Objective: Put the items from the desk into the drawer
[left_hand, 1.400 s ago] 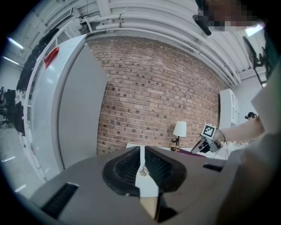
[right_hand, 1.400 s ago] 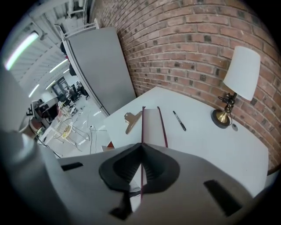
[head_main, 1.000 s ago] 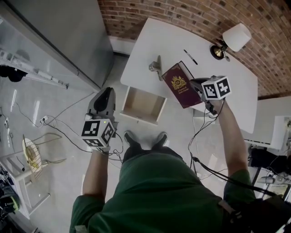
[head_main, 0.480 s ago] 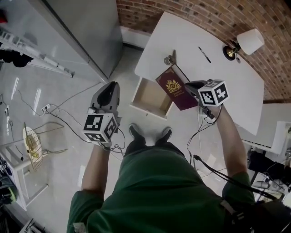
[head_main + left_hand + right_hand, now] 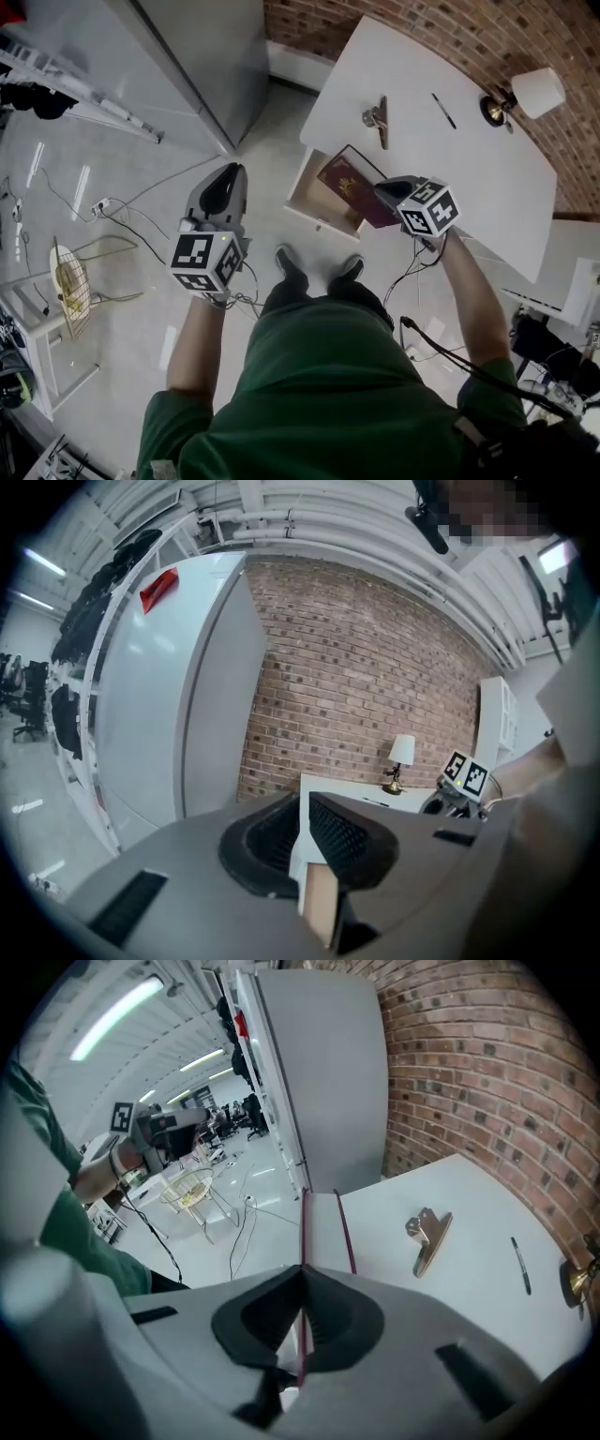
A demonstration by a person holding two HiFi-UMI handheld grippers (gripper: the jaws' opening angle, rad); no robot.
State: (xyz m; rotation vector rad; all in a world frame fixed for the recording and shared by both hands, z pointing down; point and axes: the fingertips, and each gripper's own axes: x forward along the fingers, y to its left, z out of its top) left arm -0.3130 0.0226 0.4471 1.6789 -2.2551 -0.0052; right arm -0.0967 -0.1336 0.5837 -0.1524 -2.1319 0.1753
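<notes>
Above open drawer [image 5: 307, 195] of white desk [image 5: 450, 159], right gripper [image 5: 380, 188] pinches maroon booklet [image 5: 345, 180] by edge

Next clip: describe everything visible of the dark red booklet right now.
The booklet is thin, with a dark red cover bearing a gold crest and gold lettering too small to read. The right claw is shut on one edge; the right gripper view shows it edge-on, pale pages between the covers. It hangs tilted over the open drawer at the front of the desk. Whether it touches the drawer is unclear.
</notes>
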